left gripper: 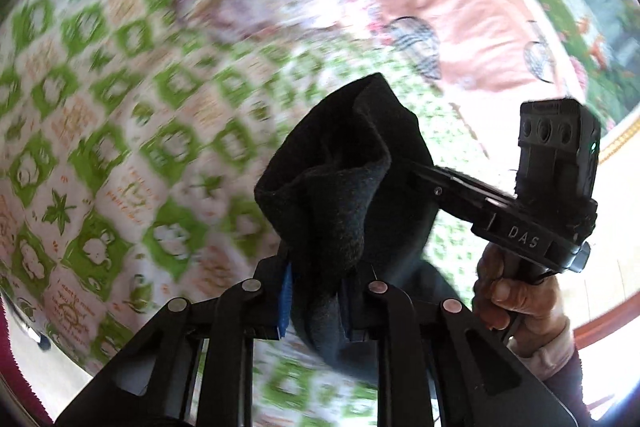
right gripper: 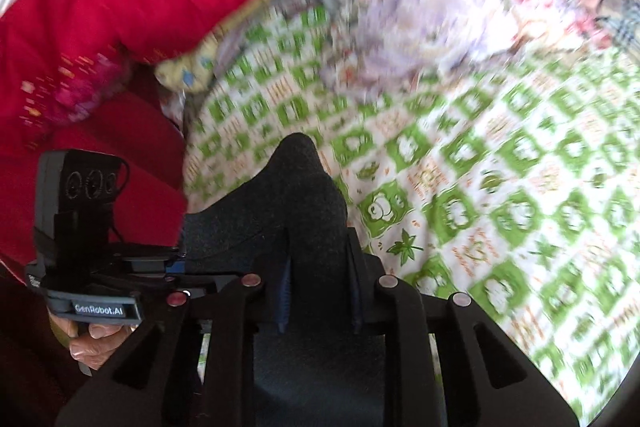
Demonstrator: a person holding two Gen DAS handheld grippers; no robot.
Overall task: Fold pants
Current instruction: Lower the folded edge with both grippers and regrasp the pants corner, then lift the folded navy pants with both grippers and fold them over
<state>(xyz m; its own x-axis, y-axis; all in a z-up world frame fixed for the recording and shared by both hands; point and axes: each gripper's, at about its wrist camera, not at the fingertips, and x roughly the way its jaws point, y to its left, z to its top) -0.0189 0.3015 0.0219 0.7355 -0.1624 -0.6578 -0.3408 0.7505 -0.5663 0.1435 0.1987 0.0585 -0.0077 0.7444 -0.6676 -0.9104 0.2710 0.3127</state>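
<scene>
Left gripper [left gripper: 316, 301] clamped on dark pants [left gripper: 344, 187], bunched fabric rising upright; right gripper [right gripper: 318, 291] pinching same cloth above green-patterned bedsheet [right gripper: 480, 187], long axis unclear

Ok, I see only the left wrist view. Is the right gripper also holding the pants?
Observer: Yes, the right gripper is shut on the pants; the cloth sticks up between its fingers.
Operator: What lies to its left?
Observer: A big red blanket, which fills that side of the right view.
Operator: Anything under the blanket?
Observer: A yellow cloth peeks out at its edge.
</scene>
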